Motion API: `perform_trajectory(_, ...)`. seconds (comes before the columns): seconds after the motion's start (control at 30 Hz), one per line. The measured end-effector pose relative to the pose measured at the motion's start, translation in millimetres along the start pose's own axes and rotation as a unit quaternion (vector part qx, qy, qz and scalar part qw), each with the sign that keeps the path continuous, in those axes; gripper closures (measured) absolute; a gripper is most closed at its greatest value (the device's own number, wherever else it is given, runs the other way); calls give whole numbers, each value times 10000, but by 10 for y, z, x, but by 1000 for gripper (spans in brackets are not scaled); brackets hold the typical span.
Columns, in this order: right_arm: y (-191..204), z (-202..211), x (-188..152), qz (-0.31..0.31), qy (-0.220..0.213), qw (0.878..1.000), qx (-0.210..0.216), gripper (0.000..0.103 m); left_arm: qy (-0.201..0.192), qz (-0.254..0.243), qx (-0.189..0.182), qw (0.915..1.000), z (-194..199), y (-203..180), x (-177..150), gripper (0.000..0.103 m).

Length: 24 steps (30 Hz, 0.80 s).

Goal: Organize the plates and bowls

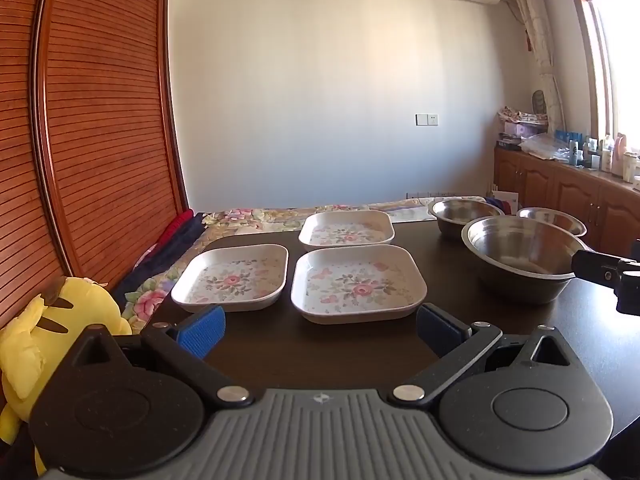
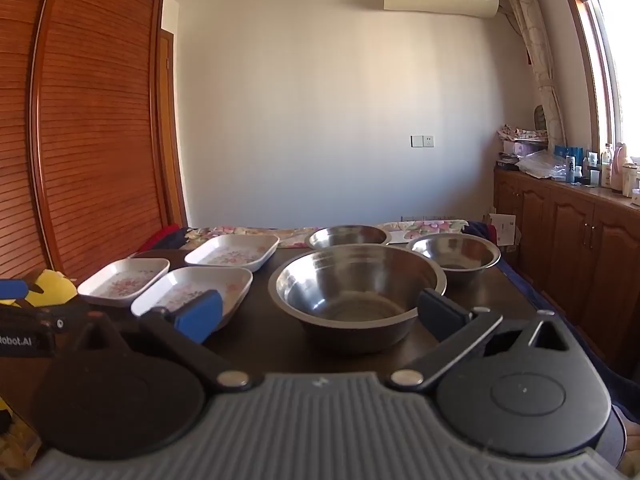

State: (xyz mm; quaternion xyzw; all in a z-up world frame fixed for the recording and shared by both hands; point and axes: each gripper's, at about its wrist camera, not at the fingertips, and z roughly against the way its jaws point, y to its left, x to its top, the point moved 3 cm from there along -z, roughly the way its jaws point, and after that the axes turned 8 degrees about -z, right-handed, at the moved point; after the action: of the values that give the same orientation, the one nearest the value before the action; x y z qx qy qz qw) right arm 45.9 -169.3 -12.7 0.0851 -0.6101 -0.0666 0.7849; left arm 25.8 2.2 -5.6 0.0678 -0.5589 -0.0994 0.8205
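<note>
Far left in the left wrist view, a yellow plush toy [image 1: 60,316] sits by the slatted wooden wardrobe [image 1: 100,120]. Moving right onto the dark surface [image 1: 280,344]: three square floral plates, the left plate [image 1: 232,278] at lower centre-left, the near plate [image 1: 358,284] just beside it, the far plate [image 1: 347,230] behind them, none stacked. The left gripper [image 1: 320,330] hangs low in the frame, its blue-padded fingers [image 1: 202,330] spread wide with nothing between them, the near plate just ahead. Right of centre come three steel bowls: the big bowl [image 1: 520,260] nearest, the back bowl [image 1: 464,216] and the small bowl [image 1: 552,220] behind it, each standing apart. At the right edge, part of the other tool pokes in.

In the right wrist view, the right gripper [image 2: 324,314] sits low, fingers [image 2: 198,316] also wide and empty, the big bowl dead ahead between them, the plates off to the left.
</note>
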Motion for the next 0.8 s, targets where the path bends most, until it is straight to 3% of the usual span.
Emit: perform_trajectory(0.8,-27,14,1,-31,-5,10000,-28,0,12,-5,2,10000,2,4,8,0)
